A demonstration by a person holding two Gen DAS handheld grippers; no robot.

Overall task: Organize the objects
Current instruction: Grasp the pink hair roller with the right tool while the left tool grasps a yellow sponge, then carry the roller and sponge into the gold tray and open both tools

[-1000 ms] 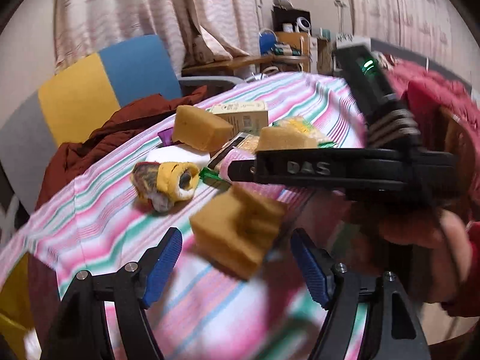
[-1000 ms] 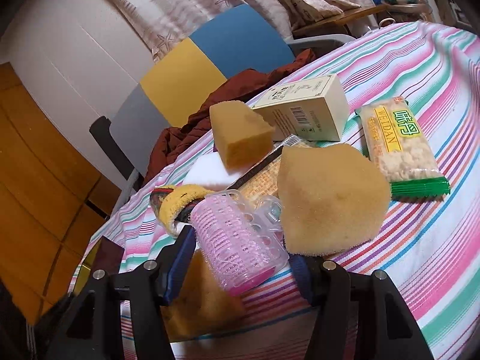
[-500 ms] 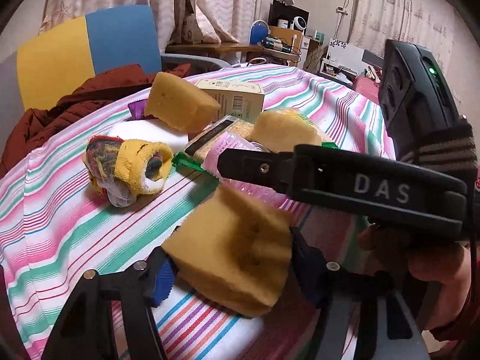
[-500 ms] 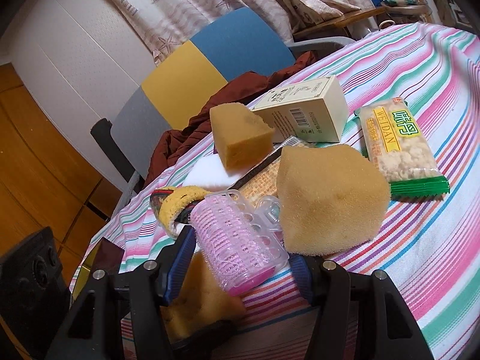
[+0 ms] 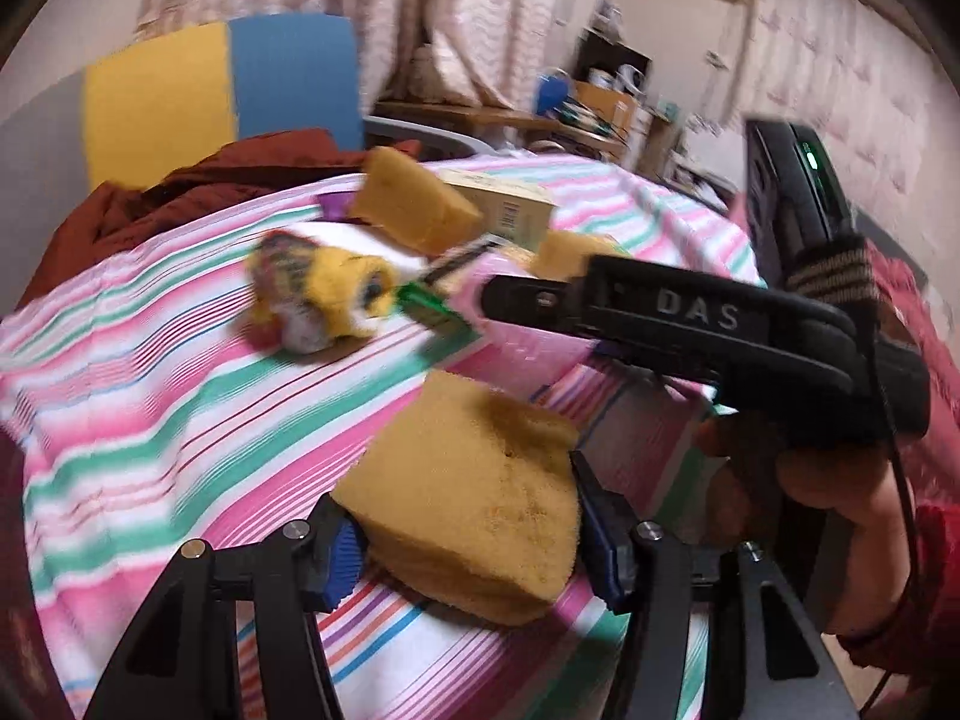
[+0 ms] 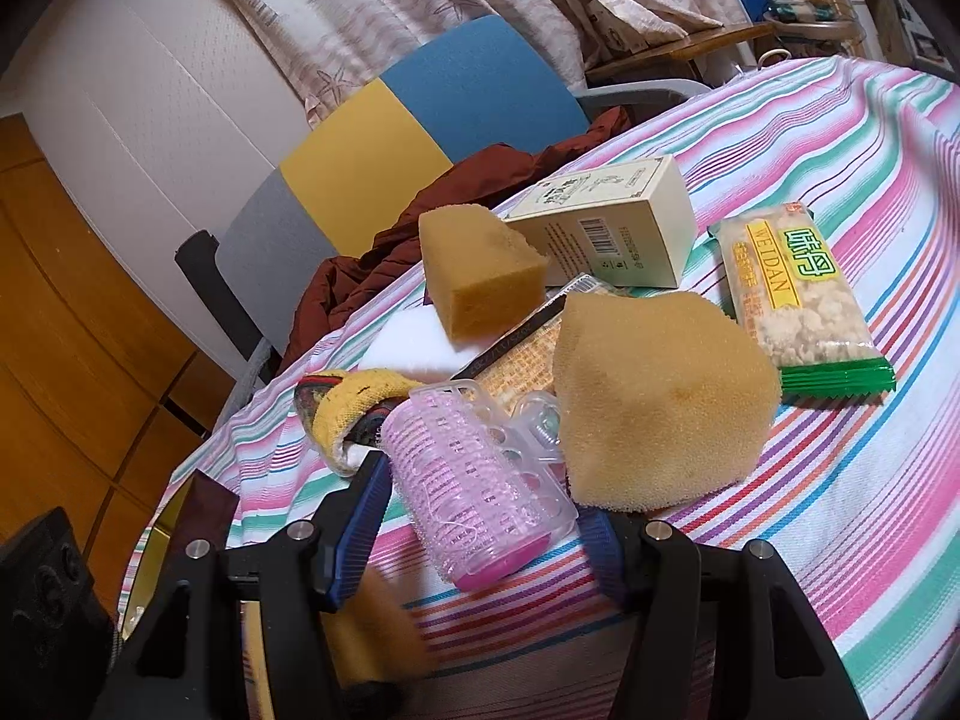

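A yellow sponge (image 5: 474,498) lies on the striped tablecloth (image 5: 150,420) between the blue pads of my left gripper (image 5: 471,552). Its jaws are closing and both pads touch the sponge's sides. In the right wrist view the same sponge (image 6: 372,630) is a blur at the bottom. My right gripper (image 6: 480,534) is shut on a pink hair roller pack (image 6: 480,480), held just above the cloth. One of the right gripper's black fingers (image 5: 600,306) crosses the left wrist view above the sponge, held by a hand (image 5: 840,498).
Behind the roller lie a large rounded sponge (image 6: 660,402), a wedge sponge (image 6: 480,276), a cream box (image 6: 606,228), a snack packet (image 6: 798,306) and a rolled yellow sock (image 6: 348,402). A blue and yellow chair (image 6: 420,138) with a red-brown garment (image 6: 480,180) stands behind the table.
My left gripper moved in on the yellow sponge and its jaws narrowed from wide apart to touching it. The right gripper and the roller pack stayed still.
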